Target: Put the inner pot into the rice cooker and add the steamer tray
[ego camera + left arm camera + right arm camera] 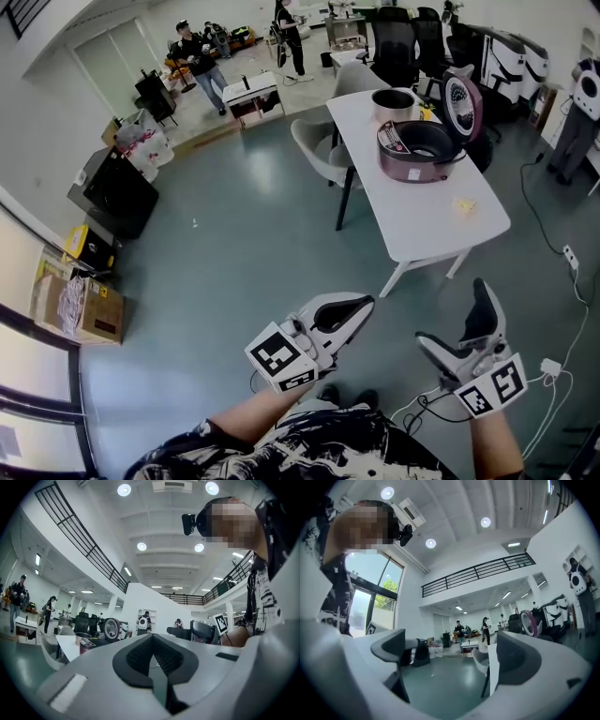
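Now | left gripper [364, 307] jaws closed | right gripper [453, 317] jaws apart, empty | rice cooker [419, 150] well beyond both

Surroundings: open hall with a grey-green floor [244, 244]
White rectangular table [427, 230] on slanted legs, small pale yellow scrap [464, 206] near its front end; two grey shell chairs [314, 145] at its left side; black high-backed office chairs [394, 42] beyond; brown cardboard box [89, 309] and black cabinet [117, 192] along the left wall; white power strip [551, 367] on the floor, right
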A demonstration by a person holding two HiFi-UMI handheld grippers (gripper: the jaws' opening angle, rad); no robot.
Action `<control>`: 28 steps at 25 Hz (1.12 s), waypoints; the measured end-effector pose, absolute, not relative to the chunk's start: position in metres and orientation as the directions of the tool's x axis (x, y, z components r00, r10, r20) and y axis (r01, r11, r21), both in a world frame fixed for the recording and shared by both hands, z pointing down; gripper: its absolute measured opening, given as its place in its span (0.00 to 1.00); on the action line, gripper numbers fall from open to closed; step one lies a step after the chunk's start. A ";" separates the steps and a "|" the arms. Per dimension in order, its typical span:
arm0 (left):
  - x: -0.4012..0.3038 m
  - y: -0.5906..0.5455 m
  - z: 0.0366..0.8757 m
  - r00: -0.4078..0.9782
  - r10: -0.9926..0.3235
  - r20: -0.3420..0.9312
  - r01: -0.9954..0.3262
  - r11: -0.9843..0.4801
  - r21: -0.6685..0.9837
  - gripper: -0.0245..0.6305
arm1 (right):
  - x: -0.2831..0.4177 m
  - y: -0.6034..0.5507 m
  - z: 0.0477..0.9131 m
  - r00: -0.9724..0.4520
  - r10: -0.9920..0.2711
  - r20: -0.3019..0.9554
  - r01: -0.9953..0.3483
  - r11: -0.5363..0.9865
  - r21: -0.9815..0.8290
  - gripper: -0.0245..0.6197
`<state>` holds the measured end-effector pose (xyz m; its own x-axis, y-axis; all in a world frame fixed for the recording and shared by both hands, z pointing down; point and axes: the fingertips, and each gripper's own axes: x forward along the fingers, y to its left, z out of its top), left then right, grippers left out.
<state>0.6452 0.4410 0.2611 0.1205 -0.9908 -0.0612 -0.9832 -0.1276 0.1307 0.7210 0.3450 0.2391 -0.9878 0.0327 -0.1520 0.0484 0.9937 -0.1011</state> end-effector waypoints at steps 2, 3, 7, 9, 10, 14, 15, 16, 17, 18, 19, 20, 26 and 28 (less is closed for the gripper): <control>0.645 0.442 0.260 0.116 -0.991 -0.063 -0.984 -0.123 0.131 0.04 | 0.721 0.344 0.240 -0.990 0.024 -0.139 0.034 0.997 -0.073 0.90; 0.644 0.443 0.260 0.114 -0.992 -0.063 -0.984 -0.121 0.131 0.04 | 0.721 0.344 0.241 -0.991 0.021 -0.132 0.030 0.997 -0.066 0.90; 0.642 0.444 0.264 0.101 -0.993 -0.059 -0.985 -0.108 0.135 0.04 | 0.720 0.343 0.248 -0.994 0.025 -0.109 0.032 0.998 -0.058 0.90; 0.641 0.444 0.264 0.092 -0.994 -0.056 -0.986 -0.099 0.137 0.04 | 0.718 0.342 0.249 -0.994 0.031 -0.102 0.037 0.997 -0.061 0.90; 0.640 0.444 0.264 0.087 -0.995 -0.054 -0.986 -0.094 0.138 0.04 | 0.716 0.341 0.250 -0.995 0.035 -0.098 0.041 0.997 -0.060 0.90; 0.635 0.443 0.270 0.059 -0.997 -0.050 -0.988 -0.065 0.138 0.04 | 0.709 0.337 0.257 -0.994 0.062 -0.085 0.067 0.996 -0.056 0.90; 0.632 0.444 0.271 0.048 -0.998 -0.049 -0.989 -0.055 0.138 0.04 | 0.706 0.337 0.259 -0.994 0.071 -0.083 0.075 0.996 -0.056 0.90; 0.629 0.445 0.272 0.037 -0.998 -0.049 -0.989 -0.044 0.140 0.04 | 0.703 0.337 0.260 -0.994 0.079 -0.082 0.084 0.995 -0.058 0.90; 0.626 0.447 0.274 0.026 -0.999 -0.047 -0.989 -0.032 0.142 0.04 | 0.699 0.336 0.262 -0.993 0.086 -0.081 0.091 0.994 -0.059 0.90; 0.623 0.449 0.275 0.016 -0.999 -0.044 -0.989 -0.022 0.145 0.04 | 0.694 0.336 0.263 -0.993 0.092 -0.079 0.097 0.993 -0.060 0.90; 0.618 0.451 0.277 0.008 -0.999 -0.039 -0.989 -0.014 0.148 0.04 | 0.688 0.334 0.264 -0.992 0.097 -0.077 0.102 0.993 -0.062 0.90; 0.613 0.452 0.280 0.001 -0.999 -0.033 -0.989 -0.006 0.150 0.04 | 0.681 0.333 0.266 -0.992 0.102 -0.073 0.107 0.992 -0.065 0.90; 0.558 0.457 0.296 -0.034 -0.999 -0.024 -0.985 0.030 0.168 0.04 | 0.621 0.330 0.275 -0.991 0.123 -0.054 0.126 0.990 -0.069 0.90; 0.530 0.454 0.299 -0.032 -0.999 -0.033 -0.984 0.026 0.175 0.04 | 0.593 0.331 0.275 -0.991 0.126 -0.049 0.129 0.990 -0.059 0.90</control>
<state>0.5304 0.4542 0.2991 -0.0319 -0.9989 -0.0331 -0.9843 0.0257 0.1748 0.5934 0.3307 0.2754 -0.9908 0.1263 -0.0488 0.1291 0.9899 -0.0592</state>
